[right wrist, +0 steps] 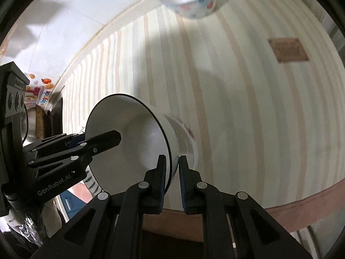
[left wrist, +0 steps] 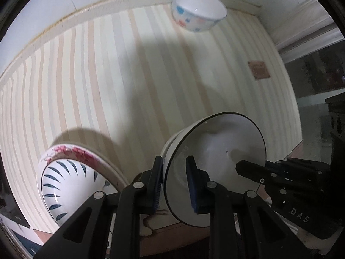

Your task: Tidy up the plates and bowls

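- Currently mid-carry: I've got one white bowl with a thin black rim (left wrist: 215, 151) held off the table (left wrist: 129, 69) by both tongs at once.
- Far left sits the stack: a blue-leaf bowl (left wrist: 62, 185) nested in a pink-flowered plate (left wrist: 73, 151), just beside my load.
- Left tongs (left wrist: 174, 185) nearly pressed together, pinching the near rim of the white bowl, one pad inside, one outside.
- Right tongs (right wrist: 172, 181) likewise pinching the opposite rim wall.
- Bowl looks glossy, plain white inside, tilted on edge; slick glaze, so probably slippy.
- Next move, I reckon: swing it over the stack, level it, lower, then let both tongs go together.
- Far back right, a spotted bowl (left wrist: 198, 10) stands alone near the table's edge, likely next.
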`<state>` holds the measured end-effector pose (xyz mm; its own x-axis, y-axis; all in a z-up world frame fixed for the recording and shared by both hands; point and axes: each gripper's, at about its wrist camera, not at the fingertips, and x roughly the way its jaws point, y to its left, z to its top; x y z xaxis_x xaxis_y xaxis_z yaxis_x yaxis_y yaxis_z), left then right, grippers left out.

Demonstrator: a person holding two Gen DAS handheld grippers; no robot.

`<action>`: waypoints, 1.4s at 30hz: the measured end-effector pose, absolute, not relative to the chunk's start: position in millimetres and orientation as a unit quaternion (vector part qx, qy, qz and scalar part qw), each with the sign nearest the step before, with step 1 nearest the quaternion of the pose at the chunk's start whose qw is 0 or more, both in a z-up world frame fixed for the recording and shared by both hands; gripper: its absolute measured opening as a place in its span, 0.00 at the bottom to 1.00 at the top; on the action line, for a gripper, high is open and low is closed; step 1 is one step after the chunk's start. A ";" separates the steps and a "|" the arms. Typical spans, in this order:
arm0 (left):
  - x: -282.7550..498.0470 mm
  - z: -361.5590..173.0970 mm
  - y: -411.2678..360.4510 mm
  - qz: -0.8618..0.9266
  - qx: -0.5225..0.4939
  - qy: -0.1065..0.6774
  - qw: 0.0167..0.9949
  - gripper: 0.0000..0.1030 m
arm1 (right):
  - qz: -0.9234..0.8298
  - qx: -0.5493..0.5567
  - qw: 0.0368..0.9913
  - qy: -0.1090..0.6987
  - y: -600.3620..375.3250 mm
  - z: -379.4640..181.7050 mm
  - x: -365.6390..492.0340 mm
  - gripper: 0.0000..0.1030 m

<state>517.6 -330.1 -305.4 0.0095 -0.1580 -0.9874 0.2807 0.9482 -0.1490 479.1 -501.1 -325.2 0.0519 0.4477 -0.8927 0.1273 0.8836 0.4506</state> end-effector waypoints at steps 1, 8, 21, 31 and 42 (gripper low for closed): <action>515.5 -307.6 -330.1 -0.154 0.047 0.688 0.708 0.19 | 0.116 0.209 0.692 0.681 -499.3 -327.5 477.3 0.13; 510.7 -326.6 -341.8 -0.148 0.077 0.695 0.699 0.19 | 0.106 0.206 0.681 0.695 -495.2 -343.5 477.3 0.13; 510.3 -337.9 -357.7 -0.142 0.116 0.692 0.698 0.19 | 0.093 0.206 0.666 0.711 -490.4 -350.5 488.5 0.14; 515.4 -335.2 -358.7 -0.149 0.111 0.701 0.689 0.19 | 0.098 0.207 0.658 0.718 -499.5 -347.5 492.3 0.16; 618.0 -263.0 -369.0 -0.153 0.036 0.615 0.773 0.28 | 0.071 0.290 0.723 0.623 -583.0 -303.0 562.9 0.49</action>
<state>618.0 -369.0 -263.0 0.1961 -0.1931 -0.9614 0.2809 0.9504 -0.1336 562.9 -583.0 -303.0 0.2137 0.4643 -0.8595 0.2594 0.8213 0.5081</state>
